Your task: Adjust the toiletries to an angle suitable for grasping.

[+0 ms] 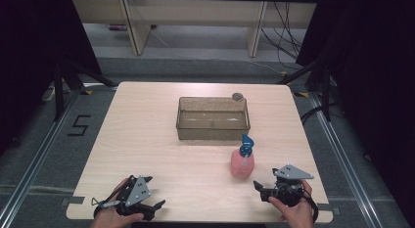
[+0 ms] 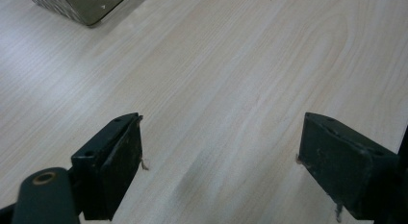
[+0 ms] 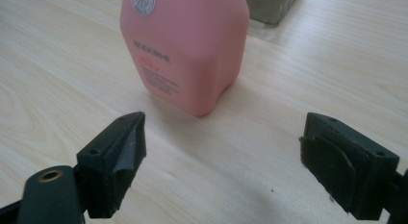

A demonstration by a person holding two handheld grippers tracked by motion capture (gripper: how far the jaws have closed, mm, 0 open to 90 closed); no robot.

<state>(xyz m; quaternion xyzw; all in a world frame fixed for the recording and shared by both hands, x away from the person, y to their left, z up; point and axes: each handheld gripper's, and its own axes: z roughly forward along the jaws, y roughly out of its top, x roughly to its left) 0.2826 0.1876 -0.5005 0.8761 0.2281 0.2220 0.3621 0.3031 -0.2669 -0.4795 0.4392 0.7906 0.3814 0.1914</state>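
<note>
Two grippers rested near the front edge of the table [image 1: 147,135], and both stood with their jaws wide and nothing between them. The right gripper [image 1: 266,189] lay just beside the pink bottle [image 1: 242,163], which stood upright on the bare wood, a little in front of the brown bin's [image 1: 213,132] right corner. The left gripper [image 1: 155,204] sat well apart from both, near the front left.

Judging by how the right gripper pointed at the bottle, the step in hand was probably the reach to grasp it. To do that well, the jaws would need to come in level and square to the bottle's body, low enough to stay below the blue pump [image 1: 246,142] and high enough that the bottle would not tip. The body looked smooth, so a centred grip would hold better than one on a rounded corner.

From the right gripper view, the pink bottle [image 3: 185,51] showed its printed label and a round daisy sticker, details too small to read from above, and it stood ahead of the right gripper [image 3: 223,161], not yet between the pads. That view cut off the pump, which the high view showed. A small round grey thing [image 1: 237,96] sat by the bin's far right corner; what it was I could not tell. The left gripper [image 2: 221,166] faced bare wood, with a corner of the brown bin [image 2: 82,5] beyond.
</note>
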